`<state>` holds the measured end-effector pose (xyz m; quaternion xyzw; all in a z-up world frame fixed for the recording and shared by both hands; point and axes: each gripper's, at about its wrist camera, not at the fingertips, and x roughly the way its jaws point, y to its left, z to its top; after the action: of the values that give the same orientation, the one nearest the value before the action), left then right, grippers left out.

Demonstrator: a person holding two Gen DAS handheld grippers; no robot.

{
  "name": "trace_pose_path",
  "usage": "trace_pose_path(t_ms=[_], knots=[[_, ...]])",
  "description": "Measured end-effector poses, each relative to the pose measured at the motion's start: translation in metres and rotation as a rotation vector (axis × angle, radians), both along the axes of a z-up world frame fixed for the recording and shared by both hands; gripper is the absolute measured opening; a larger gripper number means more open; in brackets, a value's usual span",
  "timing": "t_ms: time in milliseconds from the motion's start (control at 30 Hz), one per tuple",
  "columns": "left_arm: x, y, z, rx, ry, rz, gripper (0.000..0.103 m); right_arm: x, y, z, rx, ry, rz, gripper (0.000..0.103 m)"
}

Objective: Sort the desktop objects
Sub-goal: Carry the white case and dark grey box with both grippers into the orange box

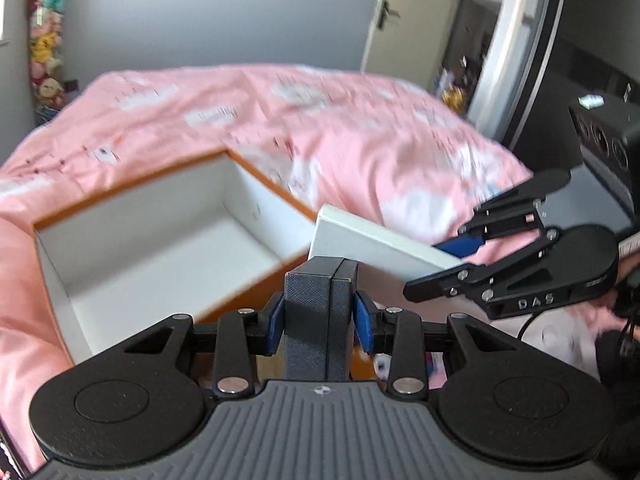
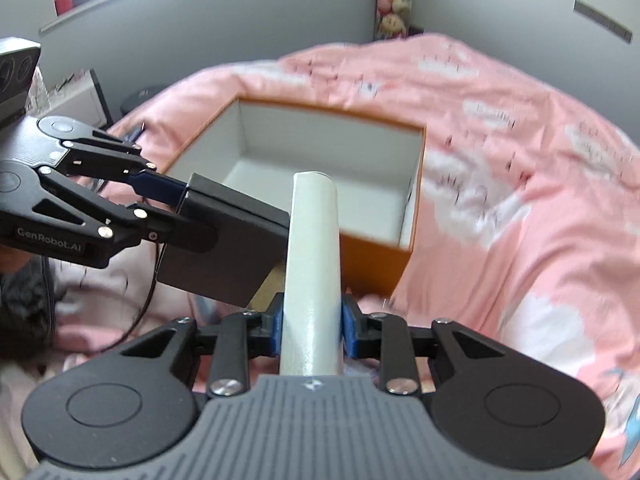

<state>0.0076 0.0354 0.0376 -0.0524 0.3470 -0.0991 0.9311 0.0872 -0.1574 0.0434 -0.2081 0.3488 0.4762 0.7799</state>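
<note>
Boxes held above pink bedspread (image 1: 340,120): grey box (image 1: 320,320) clamped in left gripper (image 1: 320,322); white box (image 2: 312,276) clamped in right gripper (image 2: 312,326); open orange carton (image 1: 160,248) lies just ahead.

Bed, pink quilt (image 1: 340,140); open orange box (image 1: 160,248) lying on it.

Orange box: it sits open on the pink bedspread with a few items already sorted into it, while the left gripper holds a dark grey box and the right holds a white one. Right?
Not quite. The orange box has nothing in it; the right wrist view shows only its bare white interior. The rest holds: it sits open on the pink bedspread, the left gripper holds the dark grey box, and the right gripper holds the white box.
</note>
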Motion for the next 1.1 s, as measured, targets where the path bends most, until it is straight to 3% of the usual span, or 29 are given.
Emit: trace_pose_path(t_ms=[267, 533, 667, 833, 1100], knots=[[0.029, 0.035, 0.013, -0.021, -0.048, 0.226, 0.041, 0.018, 0.039, 0.025, 0.051, -0.105, -0.002, 0.031], [0.055, 0.073, 0.006, -0.038, -0.036, 0.359, 0.041, 0.049, 0.096, 0.029, 0.047, -0.137, 0.0, 0.031], [0.066, 0.091, -0.007, -0.042, 0.001, 0.428, 0.041, 0.066, 0.128, 0.013, 0.003, -0.145, 0.002, 0.031], [0.073, 0.101, -0.022, -0.026, 0.036, 0.447, 0.041, 0.078, 0.161, -0.018, -0.083, -0.175, 0.036, 0.031], [0.081, 0.106, -0.046, -0.052, 0.108, 0.432, 0.041, 0.098, 0.19, -0.065, -0.195, -0.099, 0.061, 0.031]])
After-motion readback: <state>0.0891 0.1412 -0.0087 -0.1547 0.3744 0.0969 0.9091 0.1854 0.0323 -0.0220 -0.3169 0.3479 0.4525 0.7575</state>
